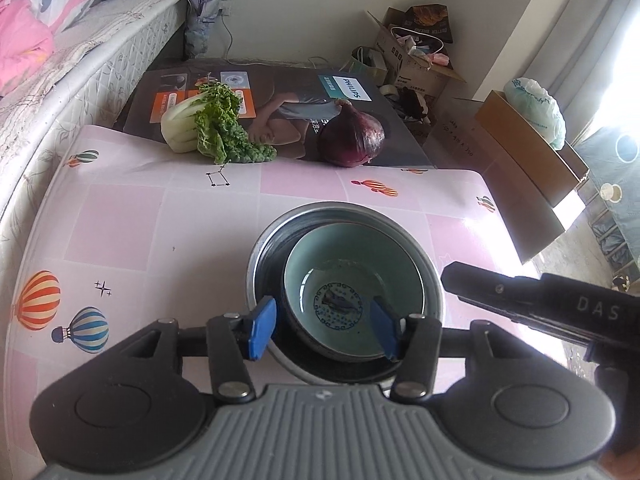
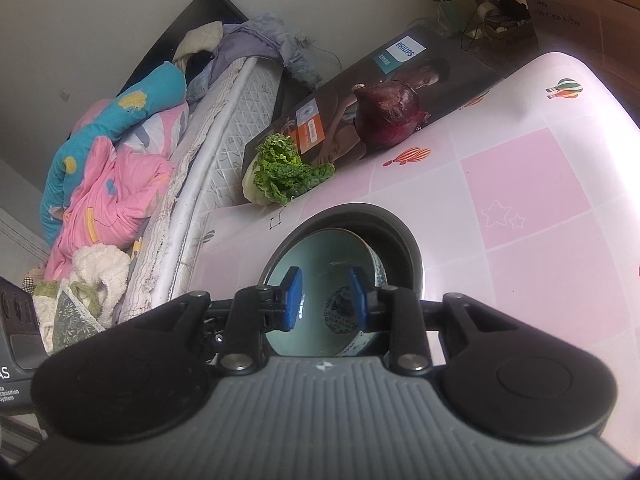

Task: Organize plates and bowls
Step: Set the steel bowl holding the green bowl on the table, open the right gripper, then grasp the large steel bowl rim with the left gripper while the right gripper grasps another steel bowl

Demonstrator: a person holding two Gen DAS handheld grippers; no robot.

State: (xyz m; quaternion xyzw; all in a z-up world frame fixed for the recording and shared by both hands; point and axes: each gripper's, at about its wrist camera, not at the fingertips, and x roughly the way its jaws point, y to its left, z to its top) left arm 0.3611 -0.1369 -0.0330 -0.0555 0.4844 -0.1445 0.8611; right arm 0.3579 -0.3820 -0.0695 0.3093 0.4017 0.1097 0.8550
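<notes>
Nearest the left wrist camera, the left gripper [image 1: 324, 330] is seen with its blue pads spread, one either side of the near rim of the celadon bowl [image 1: 352, 280], and neither pad is pressed against it. No grip is judged to be kept, since the bowl is already nested, slightly tilted, inside the larger metal bowl [image 1: 434, 276], presumably so that the dishes are stacked by size. From the right wrist view, the right gripper [image 2: 326, 300] is seen with its pads apart over the bowl's hollow, nothing pinched between them. Both bowls are carried by the pink patterned tablecloth [image 1: 160, 216]. Farther back, at the cloth's far edge, a leafy cabbage [image 1: 212, 124] and a red onion [image 1: 352, 136] are laid against a printed carton [image 1: 280, 92], well apart from the stack.
</notes>
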